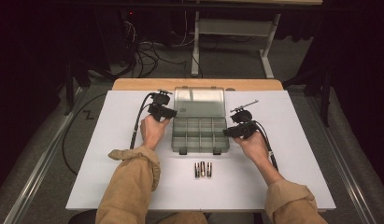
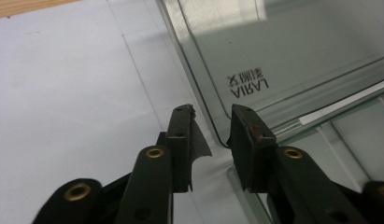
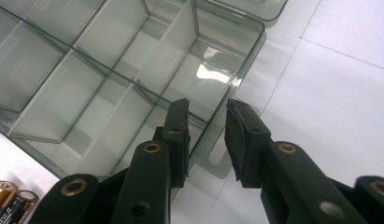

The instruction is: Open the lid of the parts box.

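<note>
A clear plastic organiser box (image 1: 174, 136) with empty compartments lies open mid-table, its lid (image 1: 199, 101) folded flat behind it. My left gripper (image 1: 167, 113) sits at the lid's left near corner. In the left gripper view its jaws (image 2: 212, 112) stand apart over the edge of the lid (image 2: 283, 51) without pressing on it. My right gripper (image 1: 229, 132) is at the box's right side. There its jaws (image 3: 207, 106) straddle the box wall (image 3: 252, 44), one inside and one outside, with gaps on both sides. Three batteries (image 1: 203, 169) lie in front of the box.
The white table top (image 1: 297, 154) has bare room to either side of the box. Two batteries (image 3: 10, 198) show at the bottom left of the right gripper view. A wooden strip (image 1: 133, 84) runs along the far edge, with cables and a desk frame on the floor beyond.
</note>
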Action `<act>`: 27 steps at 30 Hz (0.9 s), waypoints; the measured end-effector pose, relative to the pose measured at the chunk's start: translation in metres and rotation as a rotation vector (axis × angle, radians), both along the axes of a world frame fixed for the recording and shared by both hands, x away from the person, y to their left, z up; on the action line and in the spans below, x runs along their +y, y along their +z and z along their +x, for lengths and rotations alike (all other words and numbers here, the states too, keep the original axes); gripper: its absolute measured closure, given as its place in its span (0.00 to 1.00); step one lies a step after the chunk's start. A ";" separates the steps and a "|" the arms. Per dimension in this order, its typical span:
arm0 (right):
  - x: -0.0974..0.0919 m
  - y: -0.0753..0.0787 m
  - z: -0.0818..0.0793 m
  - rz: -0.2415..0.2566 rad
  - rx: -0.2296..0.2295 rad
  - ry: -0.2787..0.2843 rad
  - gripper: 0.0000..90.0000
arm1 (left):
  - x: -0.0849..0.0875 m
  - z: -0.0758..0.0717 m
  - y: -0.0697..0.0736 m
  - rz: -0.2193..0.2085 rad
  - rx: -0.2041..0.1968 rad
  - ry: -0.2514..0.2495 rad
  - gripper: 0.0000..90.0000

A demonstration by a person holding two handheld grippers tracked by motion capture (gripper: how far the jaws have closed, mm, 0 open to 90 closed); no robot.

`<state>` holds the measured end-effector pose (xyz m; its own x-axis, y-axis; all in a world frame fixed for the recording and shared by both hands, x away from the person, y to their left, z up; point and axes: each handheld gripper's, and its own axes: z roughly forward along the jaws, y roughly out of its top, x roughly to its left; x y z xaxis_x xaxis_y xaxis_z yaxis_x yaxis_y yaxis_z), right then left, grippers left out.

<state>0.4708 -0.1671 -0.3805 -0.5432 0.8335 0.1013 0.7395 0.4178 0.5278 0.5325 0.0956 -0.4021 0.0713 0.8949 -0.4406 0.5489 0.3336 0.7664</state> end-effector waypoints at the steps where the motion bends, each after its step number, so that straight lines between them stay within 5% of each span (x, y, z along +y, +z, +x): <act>1: 0.000 0.000 0.000 0.000 0.000 0.000 0.80 | 0.000 0.000 0.000 0.002 -0.002 -0.001 0.74; 12: 0.000 0.000 0.000 0.001 -0.006 0.004 0.80 | 0.008 -0.007 0.007 0.032 -0.001 -0.010 0.57; 27: 0.001 0.000 -0.002 -0.013 -0.024 0.010 0.80 | 0.014 -0.020 0.017 0.062 -0.002 -0.039 0.51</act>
